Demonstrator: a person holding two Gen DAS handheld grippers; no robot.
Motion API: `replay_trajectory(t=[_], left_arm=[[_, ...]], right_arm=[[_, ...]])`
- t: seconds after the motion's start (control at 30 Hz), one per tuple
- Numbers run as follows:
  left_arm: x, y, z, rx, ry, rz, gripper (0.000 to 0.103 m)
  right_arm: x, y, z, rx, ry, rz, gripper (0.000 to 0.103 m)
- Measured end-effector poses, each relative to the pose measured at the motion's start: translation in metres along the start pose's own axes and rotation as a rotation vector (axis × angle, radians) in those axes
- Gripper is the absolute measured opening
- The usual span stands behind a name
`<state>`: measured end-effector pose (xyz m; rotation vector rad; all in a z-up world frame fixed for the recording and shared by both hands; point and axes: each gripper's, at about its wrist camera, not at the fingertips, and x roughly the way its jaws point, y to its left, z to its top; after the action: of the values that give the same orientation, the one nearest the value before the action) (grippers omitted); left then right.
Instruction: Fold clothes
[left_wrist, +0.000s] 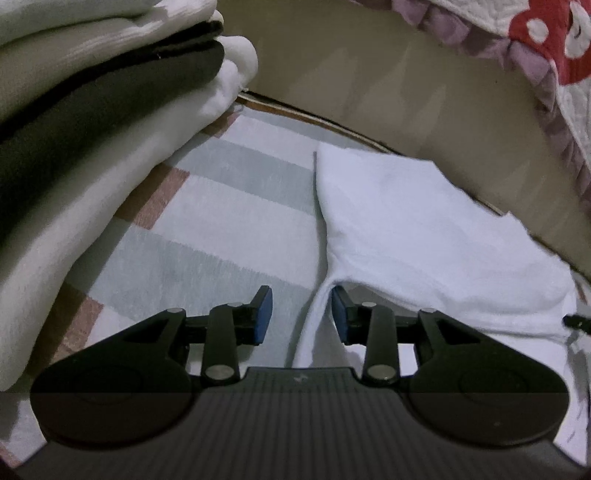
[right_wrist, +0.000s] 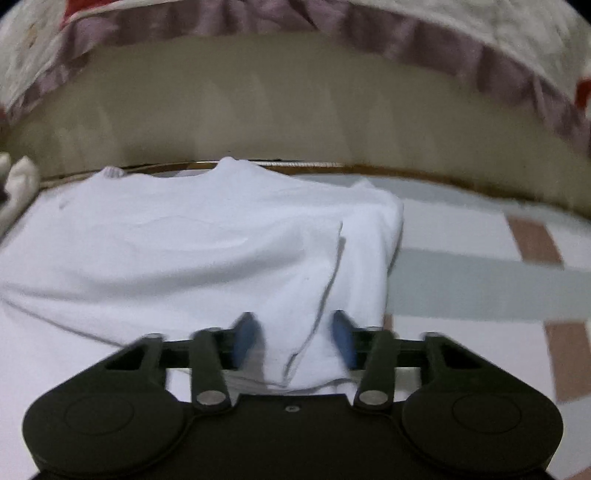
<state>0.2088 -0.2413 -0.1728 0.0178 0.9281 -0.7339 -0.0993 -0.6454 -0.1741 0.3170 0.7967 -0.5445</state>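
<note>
White shirt (right_wrist: 192, 251) on striped sheet (left_wrist: 221, 221), both hand-held grippers (left_wrist: 302, 314) (right_wrist: 293, 341) released, cloth between jaws

I see a white shirt (right_wrist: 207, 251) between my blue pads (right_wrist: 245, 341) — striped sheet (left_wrist: 229, 206) beneath, grey-green and white with rust squares. Left of the jaws, a white-and-black stack (left_wrist: 74, 122).

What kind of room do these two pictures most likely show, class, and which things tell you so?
Probably a bedroom: a white garment lies on a striped sheet, a stack of folded clothes sits beside it, and a frilled patterned quilt hangs nearby.
</note>
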Motion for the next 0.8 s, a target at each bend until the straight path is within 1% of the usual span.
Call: replay_trajectory(t=[0.03, 0.07, 0.17, 0.2, 0.27, 0.4, 0.5, 0.53, 0.57, 0.6, 0.63, 0.67, 0.7, 0.73, 0.8], left_arm=[[-0.001, 0.002, -0.001, -0.003, 0.004, 0.002, 0.035], [-0.002, 0.005, 0.0, -0.011, 0.004, -0.001, 0.035], [-0.005, 0.013, 0.002, -0.057, 0.009, -0.029, 0.035], [-0.006, 0.014, 0.003, -0.071, 0.009, -0.039, 0.035], [-0.007, 0.014, 0.004, -0.085, 0.009, -0.055, 0.035], [-0.009, 0.008, 0.004, -0.057, 0.0, -0.064, 0.035], [-0.014, 0.008, 0.005, -0.058, -0.018, -0.088, 0.035], [-0.016, 0.008, 0.005, -0.059, -0.026, -0.094, 0.035], [-0.018, 0.007, 0.006, -0.053, -0.039, -0.104, 0.035], [-0.021, 0.006, 0.007, -0.045, -0.052, -0.113, 0.035], [-0.023, 0.005, 0.008, -0.038, -0.063, -0.121, 0.035], [-0.024, 0.004, 0.009, -0.034, -0.075, -0.129, 0.034], [-0.025, 0.002, 0.01, -0.033, -0.082, -0.14, 0.035], [-0.026, 0.0, 0.01, -0.034, -0.088, -0.151, 0.035], [-0.025, -0.004, 0.008, -0.034, -0.082, -0.173, 0.035]], right_arm=[[-0.004, -0.003, 0.001, -0.012, -0.006, 0.002, 0.012], [-0.008, -0.006, 0.002, -0.016, -0.017, 0.008, 0.002], [-0.035, -0.008, 0.008, -0.019, -0.08, 0.024, 0.001], [-0.041, -0.005, 0.008, -0.025, -0.086, 0.029, 0.001], [-0.043, -0.001, 0.008, -0.04, -0.055, 0.024, 0.001], [-0.029, 0.002, 0.003, -0.063, 0.002, -0.057, 0.001], [-0.015, -0.005, -0.001, -0.074, 0.024, -0.18, 0.005], [-0.017, -0.008, -0.002, -0.076, 0.012, -0.2, 0.01], [-0.023, -0.008, -0.003, -0.079, -0.005, -0.197, 0.011], [-0.029, -0.007, -0.004, -0.079, -0.028, -0.178, 0.011], [-0.037, -0.003, -0.006, -0.078, -0.051, -0.136, 0.012], [-0.042, 0.002, -0.008, -0.084, -0.063, -0.095, 0.023], [-0.046, 0.008, -0.01, -0.098, -0.072, -0.057, 0.028], [-0.046, 0.017, -0.013, -0.138, -0.072, -0.032, 0.031], [-0.04, 0.037, -0.019, -0.262, -0.052, -0.012, 0.033]])
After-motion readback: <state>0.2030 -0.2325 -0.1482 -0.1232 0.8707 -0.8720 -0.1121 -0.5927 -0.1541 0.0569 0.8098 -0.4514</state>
